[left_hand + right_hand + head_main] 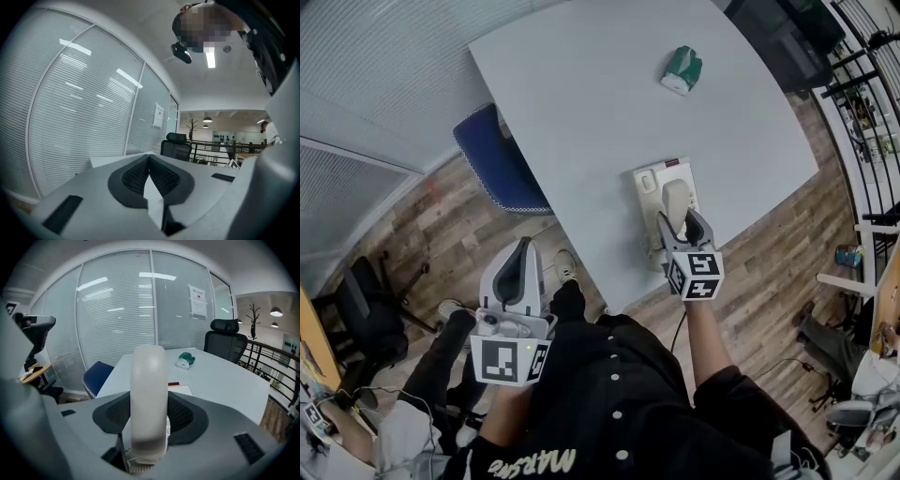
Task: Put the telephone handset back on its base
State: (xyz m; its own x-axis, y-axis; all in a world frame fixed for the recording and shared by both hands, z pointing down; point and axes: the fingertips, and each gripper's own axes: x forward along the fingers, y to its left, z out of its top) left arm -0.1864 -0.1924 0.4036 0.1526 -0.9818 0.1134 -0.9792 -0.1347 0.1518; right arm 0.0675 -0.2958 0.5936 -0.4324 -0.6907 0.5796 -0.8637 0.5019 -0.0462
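Note:
The white telephone base (649, 178) lies near the table's front edge, and its corner (180, 389) also shows in the right gripper view. My right gripper (680, 223) holds the pale handset (675, 200) just over the base's near end. In the right gripper view the handset (149, 371) stands upright between the dark pads, and the right gripper (149, 397) is shut on it. A coiled cord (137, 466) shows at the handset's lower end. My left gripper (522, 248) hangs off the table beside my lap, pointing up. The left gripper (149, 157) is shut and holds nothing.
The grey table (581, 94) carries a green-and-white object (682, 69) at its far side, the same object (186, 359) showing beyond the handset. A blue chair (497, 159) stands at the table's left edge. A black office chair (366, 309) is on the wooden floor at left.

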